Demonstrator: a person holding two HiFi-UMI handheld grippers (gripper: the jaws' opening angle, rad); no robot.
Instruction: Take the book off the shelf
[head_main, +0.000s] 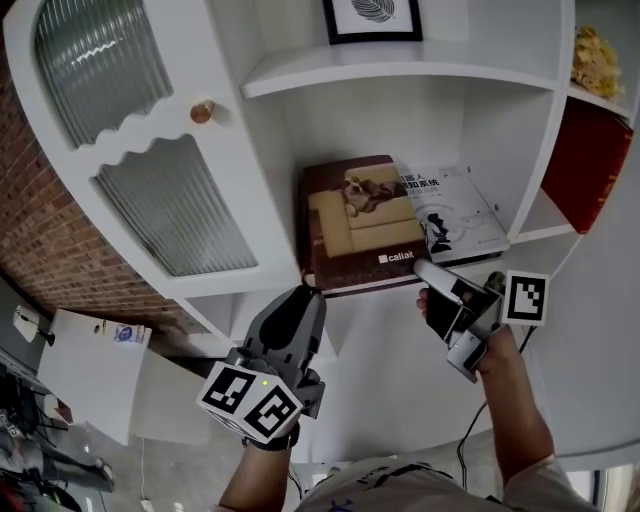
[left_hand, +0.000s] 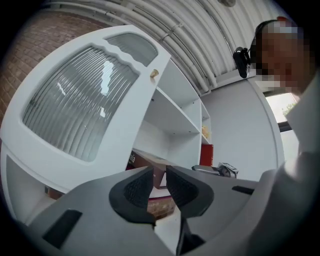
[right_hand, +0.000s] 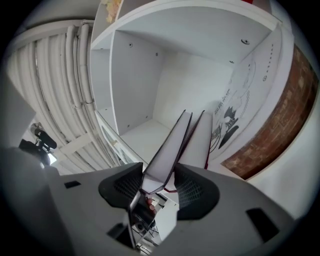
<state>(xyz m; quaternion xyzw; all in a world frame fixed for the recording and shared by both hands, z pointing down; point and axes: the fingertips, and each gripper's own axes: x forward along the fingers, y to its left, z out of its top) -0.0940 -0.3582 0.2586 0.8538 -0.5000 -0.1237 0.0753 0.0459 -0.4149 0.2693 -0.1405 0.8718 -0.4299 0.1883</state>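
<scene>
A brown book (head_main: 360, 225) with a dog on a sofa on its cover rests in the middle shelf compartment. Beside it on the right is a white book (head_main: 455, 215) with a chess drawing. My right gripper (head_main: 432, 290) is at the brown book's lower right corner. In the right gripper view that gripper (right_hand: 159, 185) has a book's corner (right_hand: 167, 150) between its pads, which touch both faces. The white book's cover (right_hand: 227, 125) lies just to the right. My left gripper (head_main: 308, 295) is below the brown book's lower left corner. Its jaws (left_hand: 159, 182) stand slightly apart, holding nothing, with the brown book (left_hand: 141, 161) beyond them.
A cabinet door (head_main: 175, 205) with ribbed glass and a round knob (head_main: 202, 111) stands open on the left. A framed picture (head_main: 372, 18) sits on the shelf above. The compartment to the right holds a dark red thing (head_main: 585, 165), with a yellow item (head_main: 592, 60) above it.
</scene>
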